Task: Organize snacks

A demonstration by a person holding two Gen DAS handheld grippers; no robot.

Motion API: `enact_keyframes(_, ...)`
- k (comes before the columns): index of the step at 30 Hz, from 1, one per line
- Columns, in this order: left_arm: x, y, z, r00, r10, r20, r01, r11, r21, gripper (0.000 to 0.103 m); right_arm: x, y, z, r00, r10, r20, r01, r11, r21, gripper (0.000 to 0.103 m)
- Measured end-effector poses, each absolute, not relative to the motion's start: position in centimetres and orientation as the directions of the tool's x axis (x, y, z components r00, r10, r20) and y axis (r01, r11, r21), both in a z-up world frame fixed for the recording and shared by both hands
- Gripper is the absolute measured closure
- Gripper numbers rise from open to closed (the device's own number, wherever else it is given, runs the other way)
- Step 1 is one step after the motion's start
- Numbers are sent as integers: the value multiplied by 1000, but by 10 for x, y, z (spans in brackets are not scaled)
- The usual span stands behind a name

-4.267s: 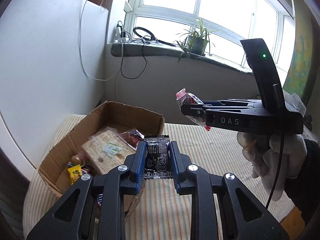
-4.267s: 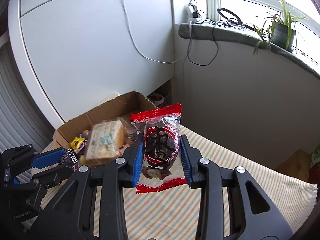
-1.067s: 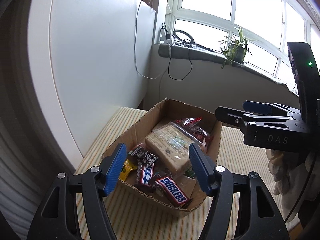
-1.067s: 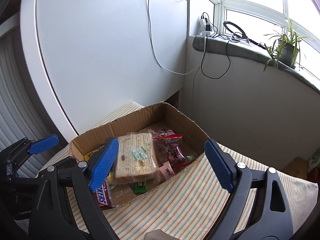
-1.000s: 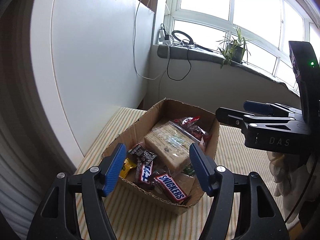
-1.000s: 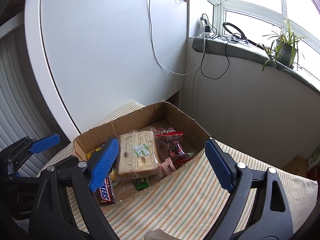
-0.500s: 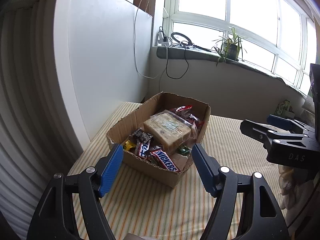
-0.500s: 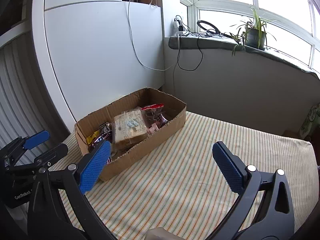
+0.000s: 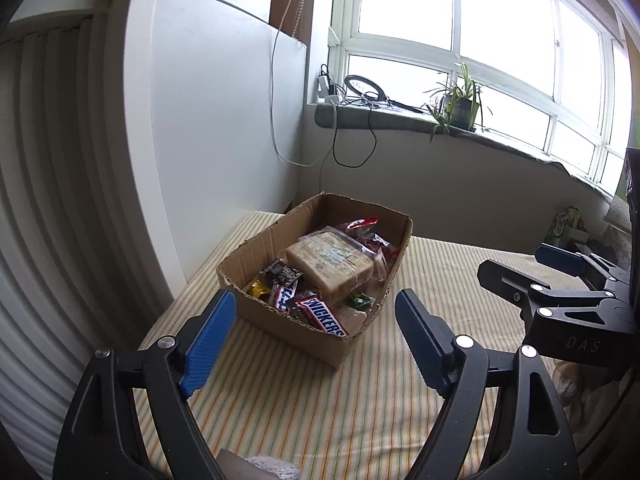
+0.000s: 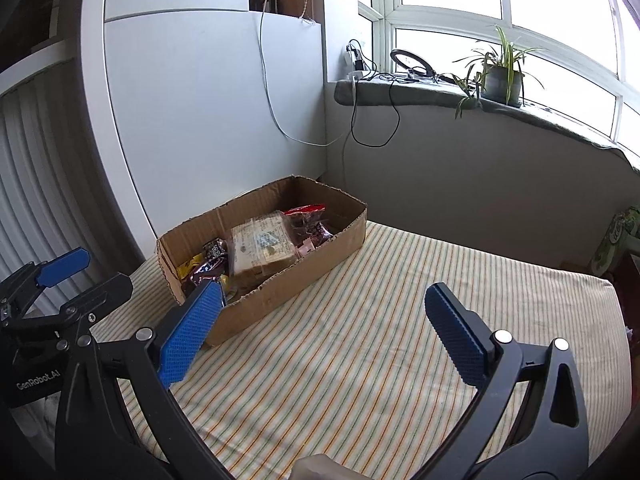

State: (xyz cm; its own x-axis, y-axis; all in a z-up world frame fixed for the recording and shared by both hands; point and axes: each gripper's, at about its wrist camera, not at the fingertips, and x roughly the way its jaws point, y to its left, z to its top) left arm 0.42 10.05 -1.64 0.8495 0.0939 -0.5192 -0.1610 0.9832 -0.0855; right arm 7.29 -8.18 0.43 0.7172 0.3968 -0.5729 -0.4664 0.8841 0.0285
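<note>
A cardboard box [image 9: 256, 310] [image 10: 316, 268] sits on the striped table at the far left corner. It holds a clear-wrapped bread loaf [image 9: 328, 260] [image 10: 262, 248], a Snickers bar [image 9: 324, 320], a red snack packet [image 9: 360, 230] [image 10: 306, 216], a black packet [image 9: 285, 272] and a yellow candy [image 9: 256, 289]. My left gripper [image 9: 316, 334] is open and empty, in front of the box. My right gripper [image 10: 320, 328] is open and empty, to the right of the box; it also shows in the left wrist view [image 9: 560, 280].
The striped tablecloth [image 10: 380, 340] spreads in front and right of the box. A white cabinet panel [image 10: 192, 120] stands behind the box. A windowsill [image 10: 440, 96] carries cables, a ring light and a potted plant [image 10: 500, 76]. A green item [image 10: 616, 236] sits at the far right.
Both grippers dropped their packets into the box and opened. Since then both have pulled back from the box, which now looks smaller and farther.
</note>
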Motion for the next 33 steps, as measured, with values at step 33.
enact_keyframes(33, 1, 96, -17, 850, 95, -518, -164, 982, -90, 21, 71, -82, 2, 707, 414, -573, -477, 878, 44, 0)
